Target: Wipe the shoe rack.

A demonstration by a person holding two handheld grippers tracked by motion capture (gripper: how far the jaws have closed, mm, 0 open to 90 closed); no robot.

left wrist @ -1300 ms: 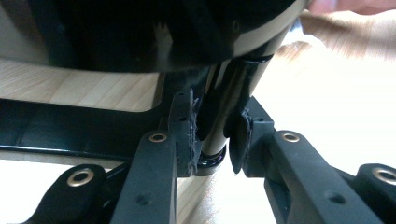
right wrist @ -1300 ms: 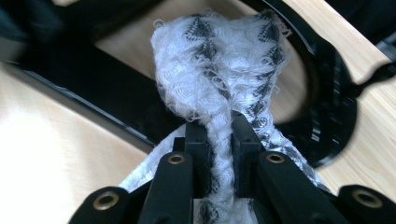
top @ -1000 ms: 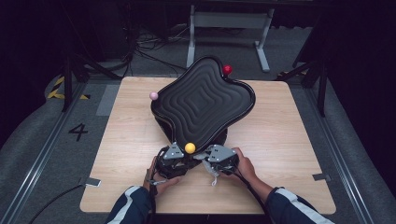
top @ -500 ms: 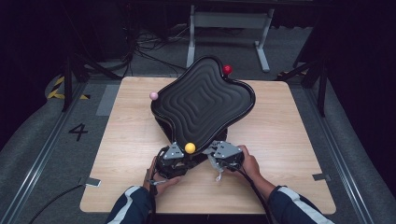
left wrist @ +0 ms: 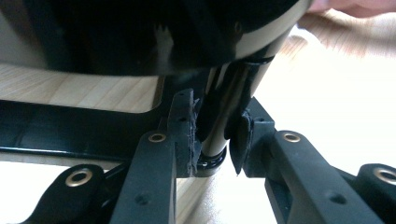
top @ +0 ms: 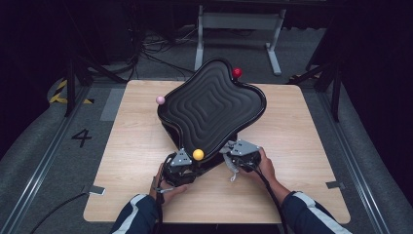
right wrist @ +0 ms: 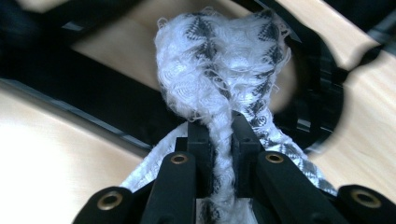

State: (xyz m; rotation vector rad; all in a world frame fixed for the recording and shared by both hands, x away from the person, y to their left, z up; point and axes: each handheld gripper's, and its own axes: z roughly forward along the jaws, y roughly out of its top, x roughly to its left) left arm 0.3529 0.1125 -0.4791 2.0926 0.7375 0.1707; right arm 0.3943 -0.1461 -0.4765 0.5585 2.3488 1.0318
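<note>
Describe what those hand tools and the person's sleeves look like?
Each hand carries a black two-jaw gripper: left gripper, right gripper. A grey three-cornered plate tops each, and a dark cable trails back. Brass-coloured rivets stud the black jaw arms. The sleeves are dark navy with white stripes.

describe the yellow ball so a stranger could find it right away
Start at the big black wavy tray on the wooden table. At the tray's near corner, beside the left tongs, sits a yellow ball. The other two balls are pink and red, at the far corners.

You have one black wavy tray (top: 212, 105), three balls around its rim — pink (top: 160, 100), red (top: 237, 72), yellow (top: 198, 154) — one white cloth (right wrist: 219, 74), and two claws.
</note>
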